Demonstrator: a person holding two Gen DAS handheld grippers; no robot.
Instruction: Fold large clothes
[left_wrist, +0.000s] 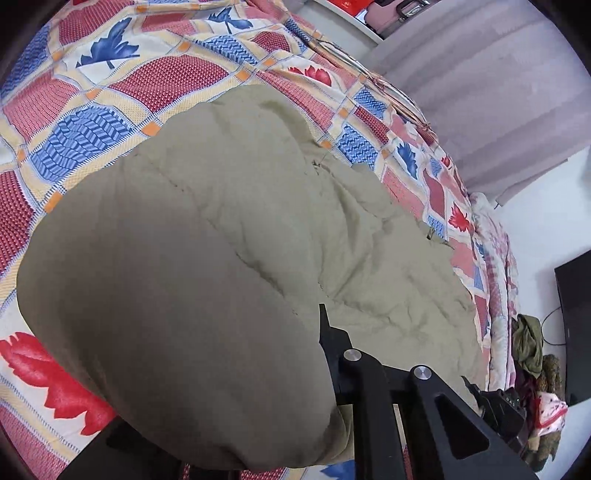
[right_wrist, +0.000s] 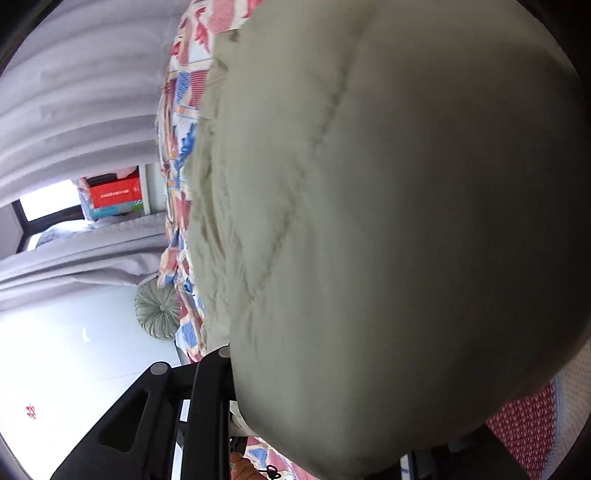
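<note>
Jacket: padded khaki jacket lies on the bed's patterned quilt.
Left tongs: jacket bulges over them; grip cannot be told.
Right tongs: buried under the jacket's fold; grip cannot be told.

Left gripper: black linkage and one finger visible at lower right of left wrist view; other finger hidden under padded fabric bulging across jaw. Jaws clamped on khaki padded coat.

Right gripper: black linkage at lower left of right wrist view; fingertips buried in same coat, jaws closed on fabric. Right wrist view rolled sideways. Gripper tilted accordingly.
</note>
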